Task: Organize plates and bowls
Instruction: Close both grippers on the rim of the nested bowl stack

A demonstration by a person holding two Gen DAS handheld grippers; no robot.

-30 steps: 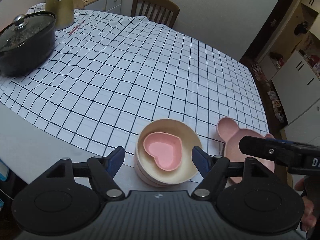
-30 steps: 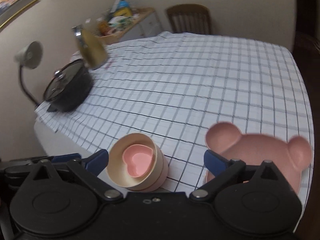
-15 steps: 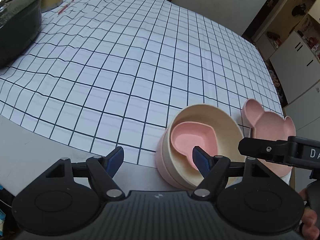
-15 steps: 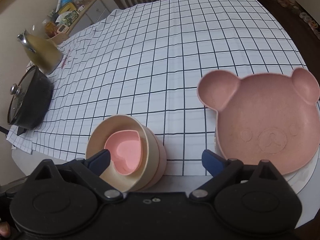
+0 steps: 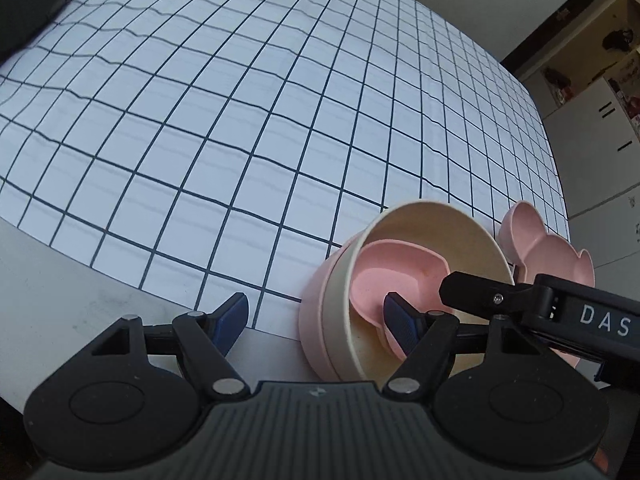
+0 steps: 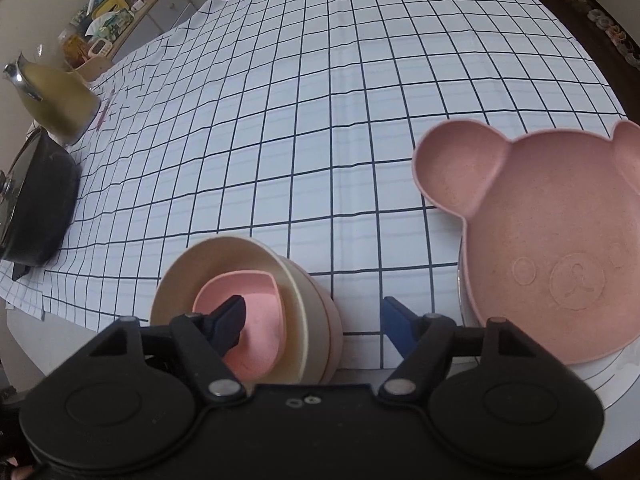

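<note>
Straddling the cream bowl (image 5: 404, 304) rim, my left claw (image 5: 320, 320) gapes wide. My right claw (image 6: 316, 322) gapes too, one finger over the heart dish (image 6: 256, 320).

Both grippers have dropped closer to the stacked bowls (image 5: 404, 292); the left gripper (image 5: 320, 316) now straddles their 9 o'clock wall, the right gripper (image 6: 316, 322) their 3 o'clock wall.

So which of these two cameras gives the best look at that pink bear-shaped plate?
The right wrist view. There the bear plate fills the right side, with one ear compartment and the embossed face plain to see. In the left wrist view only its ears and part of the rim show behind the other claw's black body.
</note>
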